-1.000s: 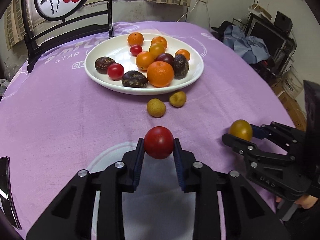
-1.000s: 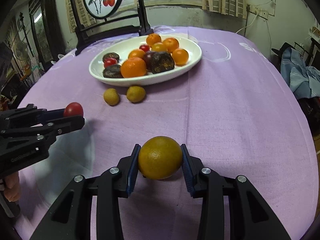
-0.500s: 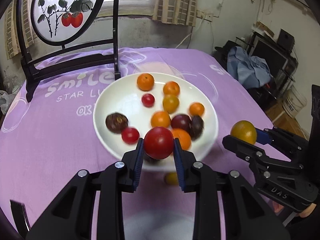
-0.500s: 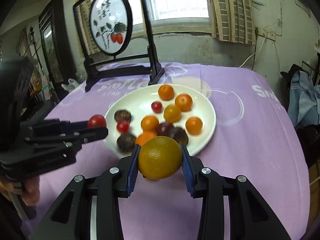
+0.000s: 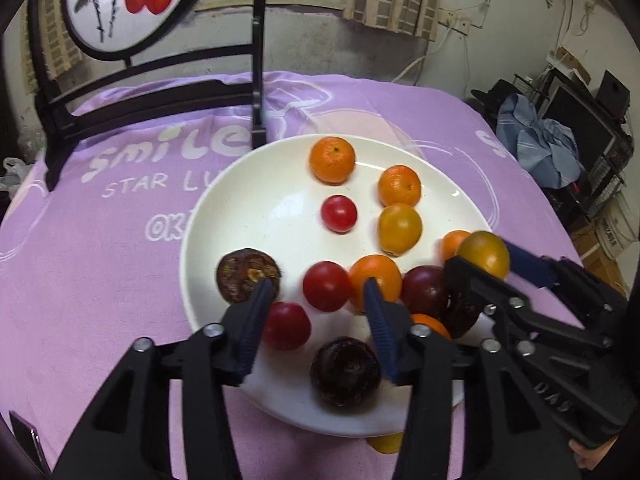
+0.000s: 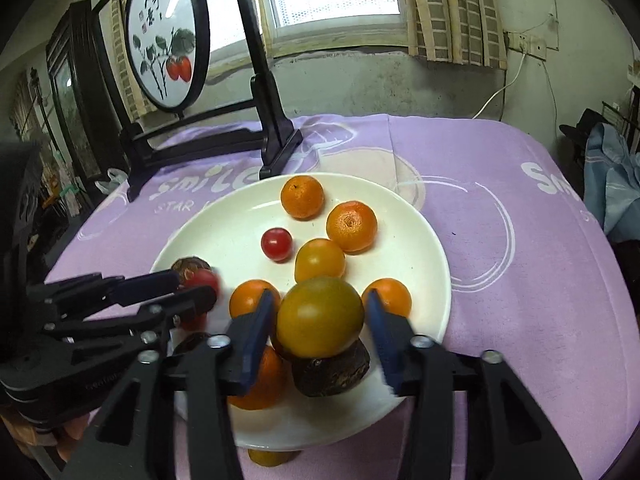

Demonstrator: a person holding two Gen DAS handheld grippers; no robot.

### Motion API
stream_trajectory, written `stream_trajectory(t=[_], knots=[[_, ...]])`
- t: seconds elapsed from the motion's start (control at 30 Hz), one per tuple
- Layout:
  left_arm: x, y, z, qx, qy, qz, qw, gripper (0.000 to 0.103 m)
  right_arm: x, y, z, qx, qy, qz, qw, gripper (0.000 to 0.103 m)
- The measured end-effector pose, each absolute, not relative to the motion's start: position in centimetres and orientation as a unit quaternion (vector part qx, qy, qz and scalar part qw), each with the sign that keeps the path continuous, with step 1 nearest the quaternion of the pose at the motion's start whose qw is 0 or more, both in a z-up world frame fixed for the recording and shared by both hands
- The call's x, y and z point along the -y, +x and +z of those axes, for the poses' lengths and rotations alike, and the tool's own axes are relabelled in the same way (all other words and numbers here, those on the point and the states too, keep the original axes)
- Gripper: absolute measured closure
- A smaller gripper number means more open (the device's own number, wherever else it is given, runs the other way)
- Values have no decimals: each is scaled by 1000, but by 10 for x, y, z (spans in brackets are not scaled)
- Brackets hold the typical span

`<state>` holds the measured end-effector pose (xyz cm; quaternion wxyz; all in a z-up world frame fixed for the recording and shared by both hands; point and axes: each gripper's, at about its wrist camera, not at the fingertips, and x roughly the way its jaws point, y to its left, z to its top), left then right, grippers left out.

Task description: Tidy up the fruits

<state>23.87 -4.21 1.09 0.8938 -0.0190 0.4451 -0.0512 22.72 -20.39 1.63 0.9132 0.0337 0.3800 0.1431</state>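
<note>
A white plate (image 5: pixel 240 200) (image 6: pixel 224 240) on the purple cloth holds several oranges, tomatoes and dark fruits. My left gripper (image 5: pixel 316 300) (image 6: pixel 194 286) hangs over the plate's near side. Its jaws are opening, and a red tomato (image 5: pixel 326 286) (image 6: pixel 204 280) sits loose between them with a gap on each side. My right gripper (image 6: pixel 318 316) (image 5: pixel 486 258) is over the plate's near right. It is opening too. The yellow-green fruit (image 6: pixel 320 316) (image 5: pixel 480 248) between its pads rests on a dark fruit (image 6: pixel 332 372), with a gap at the right pad.
A black stand with a round painted screen (image 5: pixel 120 0) (image 6: pixel 168 40) rises behind the plate, its foot (image 5: pixel 258 136) touching the far rim. A small yellow fruit (image 5: pixel 386 442) (image 6: pixel 268 458) peeks out under the plate's near edge. Clothes (image 5: pixel 540 148) are piled off the table's right.
Both grippers travelled forward from above the bare cloth to above the plate. Their jaws have spread, so the tomato and the yellow-green fruit are no longer pinched.
</note>
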Motion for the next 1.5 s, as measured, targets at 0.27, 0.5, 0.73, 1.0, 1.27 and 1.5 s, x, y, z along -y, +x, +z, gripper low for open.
stream_trajectory(t=[0.27, 0.5, 0.73, 1.0, 1.27, 1.5], knots=[[38, 192, 33, -422, -10, -37, 906, 30, 224, 193, 25, -387, 23, 137, 912, 41], [32, 130, 24, -425, -15, -46, 904, 20, 215, 133, 5, -415, -61, 162, 893, 41], [22, 98, -11, -457, -43, -47, 887, 19, 198, 107, -21, -439, -97, 161, 879, 40], [14, 93, -14, -435, -21, -39, 899, 16, 178, 123, -33, -443, -107, 149, 878, 41], [6, 98, -15, -439, -21, -36, 898, 16, 159, 147, -34, -442, -106, 148, 878, 51], [7, 99, -17, -444, -23, -38, 895, 16, 157, 159, -32, -450, -72, 139, 879, 73]])
